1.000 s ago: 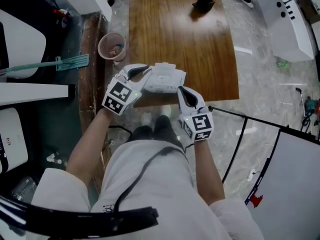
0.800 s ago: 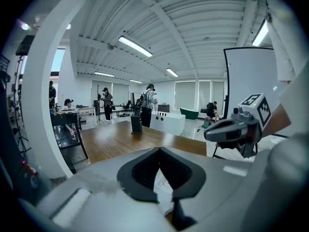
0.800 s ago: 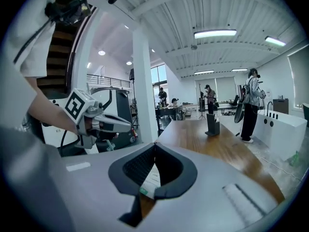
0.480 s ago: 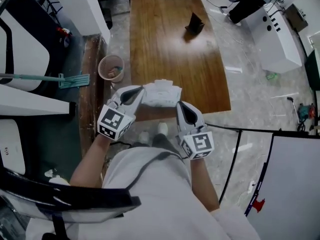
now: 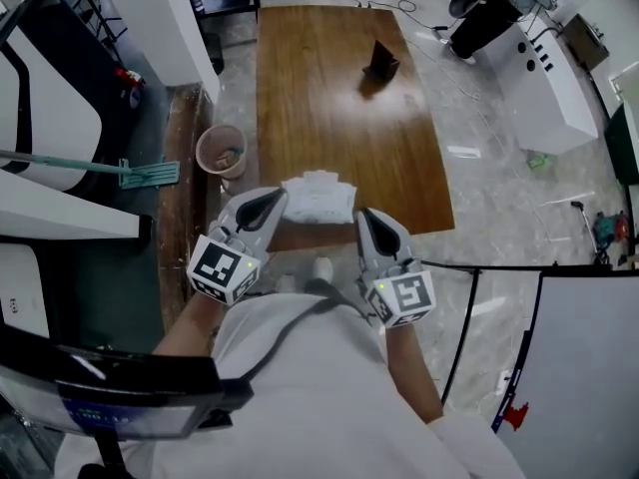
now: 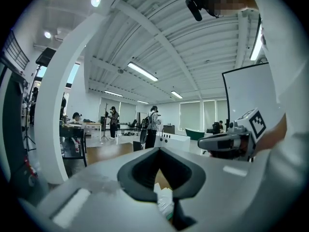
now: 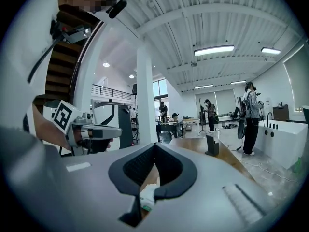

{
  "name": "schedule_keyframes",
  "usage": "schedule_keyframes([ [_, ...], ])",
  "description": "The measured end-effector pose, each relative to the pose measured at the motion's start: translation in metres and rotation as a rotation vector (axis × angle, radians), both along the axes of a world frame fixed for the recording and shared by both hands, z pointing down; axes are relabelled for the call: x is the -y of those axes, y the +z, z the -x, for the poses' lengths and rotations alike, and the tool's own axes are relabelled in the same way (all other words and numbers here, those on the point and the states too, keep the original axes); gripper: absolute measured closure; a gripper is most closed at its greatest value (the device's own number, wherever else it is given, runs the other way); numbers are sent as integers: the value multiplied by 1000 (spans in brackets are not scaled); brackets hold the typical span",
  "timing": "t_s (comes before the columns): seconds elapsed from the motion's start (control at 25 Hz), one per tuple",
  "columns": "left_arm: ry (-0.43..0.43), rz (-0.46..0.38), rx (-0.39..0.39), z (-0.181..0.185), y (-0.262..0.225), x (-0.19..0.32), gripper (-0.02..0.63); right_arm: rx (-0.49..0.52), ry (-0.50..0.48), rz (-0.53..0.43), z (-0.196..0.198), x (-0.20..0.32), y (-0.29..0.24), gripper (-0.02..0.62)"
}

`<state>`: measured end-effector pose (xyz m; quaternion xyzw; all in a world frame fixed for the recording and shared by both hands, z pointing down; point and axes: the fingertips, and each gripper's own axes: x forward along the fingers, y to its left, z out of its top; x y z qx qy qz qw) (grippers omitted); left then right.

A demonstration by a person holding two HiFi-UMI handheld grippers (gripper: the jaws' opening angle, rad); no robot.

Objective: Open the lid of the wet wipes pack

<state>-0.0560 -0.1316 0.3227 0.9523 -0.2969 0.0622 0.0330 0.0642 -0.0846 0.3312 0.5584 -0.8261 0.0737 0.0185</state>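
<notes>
Over the wooden table's (image 5: 339, 98) near edge, I am holding the white wet wipes pack (image 5: 318, 198) in the air. My left gripper (image 5: 283, 198) is pinching its left end, and my right gripper (image 5: 361, 216) is clamping its right end.

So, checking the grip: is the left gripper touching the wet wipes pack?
Touching: in the left gripper view, the left gripper pinches the wet wipes pack between shut jaws.
</notes>
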Motion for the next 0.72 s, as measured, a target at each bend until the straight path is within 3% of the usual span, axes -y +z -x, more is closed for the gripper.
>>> schedule_keyframes([
  [0.72, -64, 8, 0, -13, 1, 1, 600, -18, -51, 3, -12, 8, -2, 588],
])
